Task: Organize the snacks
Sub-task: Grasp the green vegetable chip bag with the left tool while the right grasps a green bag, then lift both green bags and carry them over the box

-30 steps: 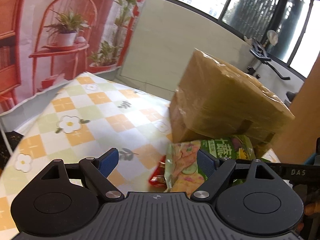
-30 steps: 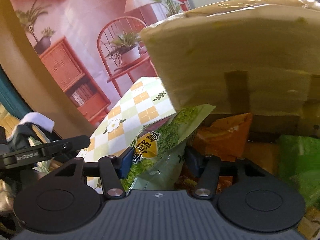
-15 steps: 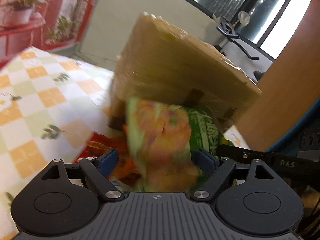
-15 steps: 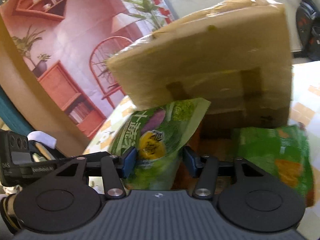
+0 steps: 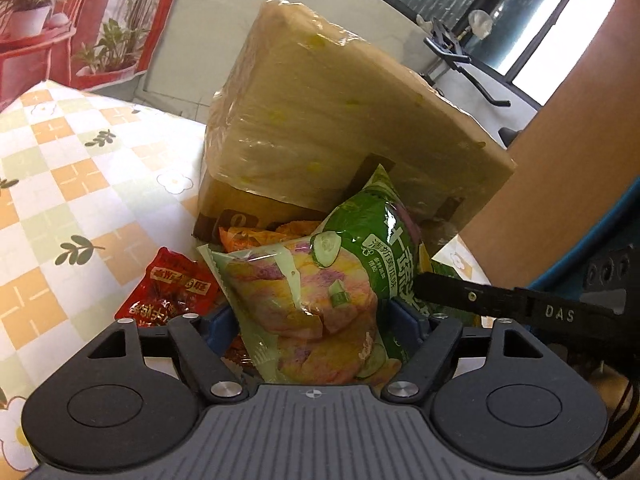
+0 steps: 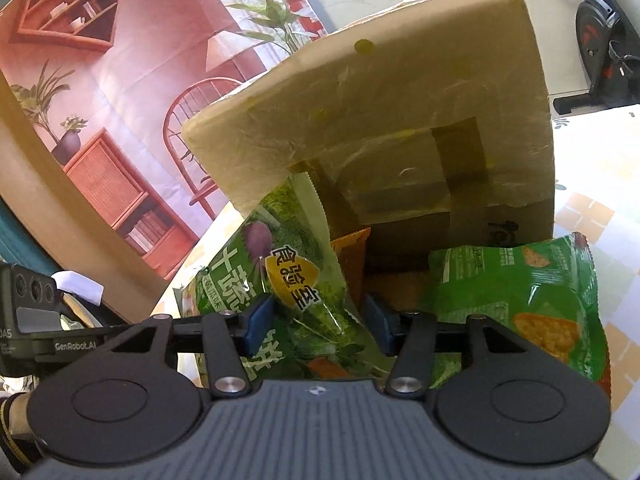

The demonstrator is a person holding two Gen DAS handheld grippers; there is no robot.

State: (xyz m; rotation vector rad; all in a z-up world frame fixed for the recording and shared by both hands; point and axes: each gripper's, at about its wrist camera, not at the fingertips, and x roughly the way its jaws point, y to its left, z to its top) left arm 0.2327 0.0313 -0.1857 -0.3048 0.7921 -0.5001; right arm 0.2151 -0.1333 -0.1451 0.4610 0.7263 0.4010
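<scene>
- While both grippers point toward the same heap, the snacks lie on a checked tablecloth (image 5: 80,184) with flower and leaf prints, directly in front of a tape-wrapped cardboard box (image 5: 344,128) whose opening faces the cameras.
- Left gripper (image 5: 320,320): a pale green snack bag (image 5: 304,300) printed with cucumber slices and coloured chips sits between the blue pads; the jaws are closing on it. Whether the pads already press the film cannot be told, since the bag hides their inner faces.
- Right gripper (image 6: 316,320): a dark green vegetable-crisp bag (image 6: 280,280) with a yellow badge stands between its pads, which sit against the bag's sides and appear to grip it, though the jaws are easing slightly apart.
- That dark green bag leans upright against the box flap (image 6: 360,128); its serrated top edge reaches under the flap.
- Obstructions at the box mouth: an orange packet (image 6: 352,248) sits in the opening behind the dark green bag, and the overhanging flap hangs low across the entrance.
- A bright green cracker bag (image 6: 520,296) lies just right of the right gripper, against the box front.
- A red wrapped snack (image 5: 172,292) lies on the cloth just left of the left gripper, partly under the pale green bag.
- In the left wrist view the right gripper's black finger (image 5: 480,300) crosses in from the right, touching or nearly touching the dark green bag.
- Surroundings: a printed backdrop (image 6: 120,100) of red shelving and plants, an exercise bike (image 6: 608,40) beyond the table, windows behind.
</scene>
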